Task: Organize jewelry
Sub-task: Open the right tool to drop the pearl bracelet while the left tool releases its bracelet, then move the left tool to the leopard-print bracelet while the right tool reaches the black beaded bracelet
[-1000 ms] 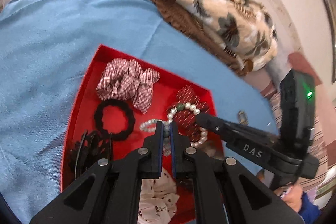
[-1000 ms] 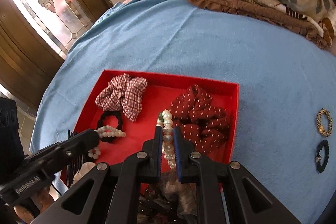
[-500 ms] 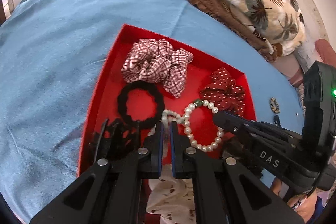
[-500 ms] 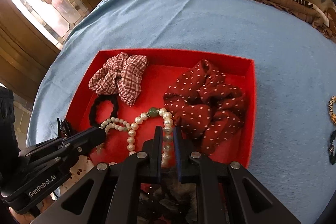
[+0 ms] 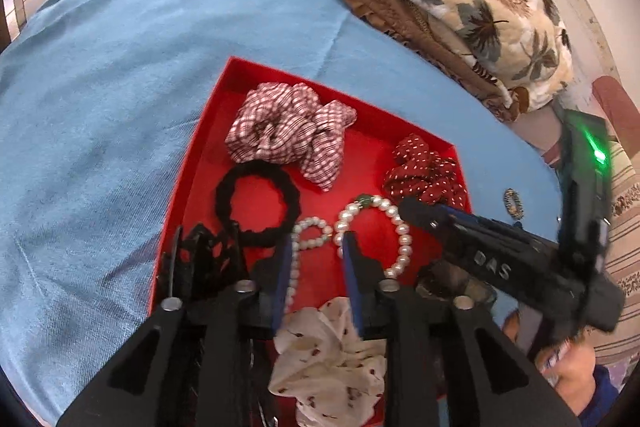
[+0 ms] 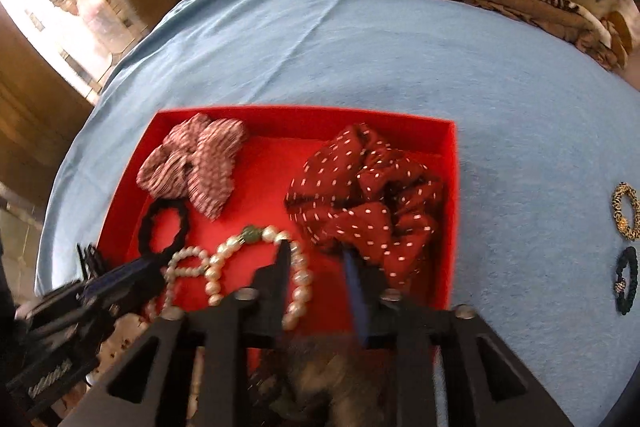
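My left gripper (image 5: 316,247) stands wide, jaws parted over the pearl strand (image 5: 374,227), which lies loose on the floor of the red tray (image 5: 192,163), holding nothing. My right gripper (image 6: 316,259) is likewise wide, its left finger resting against the pearls at the green bead (image 6: 251,231). From the left wrist, the plaid scrunchie (image 5: 288,131) sits at 12 o'clock, the black hair tie (image 5: 256,205) at 10, the dotted maroon scrunchie (image 5: 424,175) at 2. Right gripper body reads "DAS" (image 5: 490,265). On the blue cloth (image 6: 360,59), two small rings (image 6: 625,211) lie at 3 o'clock.
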{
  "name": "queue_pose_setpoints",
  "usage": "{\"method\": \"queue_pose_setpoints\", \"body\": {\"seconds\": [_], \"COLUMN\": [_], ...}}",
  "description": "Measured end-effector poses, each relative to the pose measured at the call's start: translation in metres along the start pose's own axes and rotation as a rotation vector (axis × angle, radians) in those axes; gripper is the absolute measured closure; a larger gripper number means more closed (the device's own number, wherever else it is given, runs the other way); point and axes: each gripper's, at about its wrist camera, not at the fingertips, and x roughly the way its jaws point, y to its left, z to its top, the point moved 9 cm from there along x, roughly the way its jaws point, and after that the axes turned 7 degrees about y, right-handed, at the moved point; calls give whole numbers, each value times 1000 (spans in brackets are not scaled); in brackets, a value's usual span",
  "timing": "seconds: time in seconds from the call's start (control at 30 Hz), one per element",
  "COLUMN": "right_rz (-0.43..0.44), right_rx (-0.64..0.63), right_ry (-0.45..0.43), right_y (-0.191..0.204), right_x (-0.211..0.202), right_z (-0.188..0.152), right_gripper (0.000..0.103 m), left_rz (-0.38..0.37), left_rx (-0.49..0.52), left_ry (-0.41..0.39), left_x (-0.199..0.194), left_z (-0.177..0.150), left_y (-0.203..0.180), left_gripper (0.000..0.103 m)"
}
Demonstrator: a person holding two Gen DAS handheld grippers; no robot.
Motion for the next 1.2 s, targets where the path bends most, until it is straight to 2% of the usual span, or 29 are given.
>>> {"method": "queue_pose_setpoints", "body": {"seconds": [0.1,0.33,0.53,0.63,0.7,0.83,0.97,1.07,1.2], "right_rz": [-19,-57,-24,-37,-44,-120,-100,-69,-68], "right_rx": [3,8,6,-20,-66,-183,-212,-200,-187], "right_ry": [-3,-19,-26,-26,-15,-4,35,44,-25], "right_y": [-7,-15,-14,-10,-2,13,21,22,20], "right_x": [1,0,-14,-25,-29,-31,-29,-29,-47], "right_z": [6,14,7,-6,-18,-46,-73,-84,-80], "right_gripper": [65,65,62,55,55,55,60,60,60], "left_rz": [-4,-5,-14,3,10,10,22,35,59], "left_rx": [18,16,17,22,20,13,19,27,36], "left_ry": [-31,-44,-58,-64,-69,-80,-87,-95,-116], "left_x": [-7,-10,-12,-12,-13,-15,-17,-19,-23], "left_z": [1,2,4,4,5,5,2,1,1], "left_y": [-6,-4,-6,-6,-6,-5,-4,-4,-4], "left_gripper": [65,65,65,65,64,64,64,63,60]}}
